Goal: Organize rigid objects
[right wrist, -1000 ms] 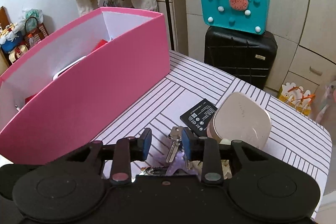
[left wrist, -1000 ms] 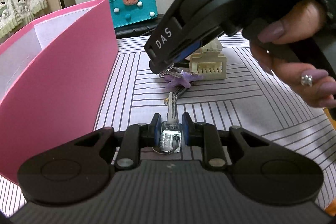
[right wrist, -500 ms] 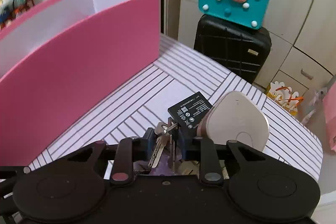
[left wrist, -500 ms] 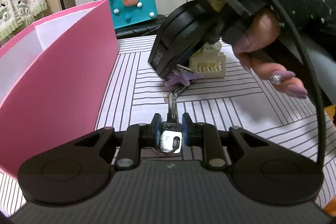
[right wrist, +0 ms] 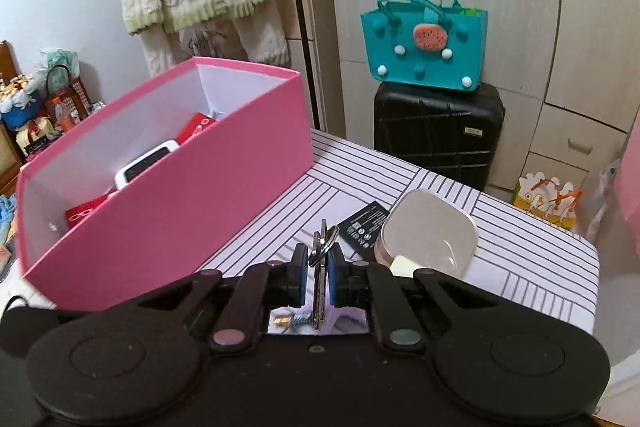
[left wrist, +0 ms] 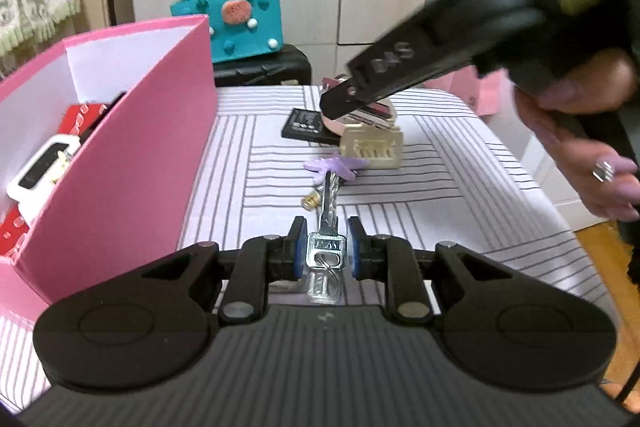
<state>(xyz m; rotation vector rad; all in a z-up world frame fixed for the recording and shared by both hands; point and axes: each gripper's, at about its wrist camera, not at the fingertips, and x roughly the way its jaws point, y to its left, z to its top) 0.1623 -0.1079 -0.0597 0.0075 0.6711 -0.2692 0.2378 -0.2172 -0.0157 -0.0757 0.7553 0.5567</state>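
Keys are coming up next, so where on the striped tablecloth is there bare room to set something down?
Bare strip between the pink cardboard box and the silver keys; also the right side. Crowded around the cream plastic connector and black flat battery.

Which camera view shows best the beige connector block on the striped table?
The left wrist view: the beige connector block shows whole, with its slotted front, beside the purple star charm. In the right wrist view only a pale corner shows behind the right gripper.

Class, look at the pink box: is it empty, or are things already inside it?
Not empty. The pink box stands open-topped, and a white device and red items lie inside it.
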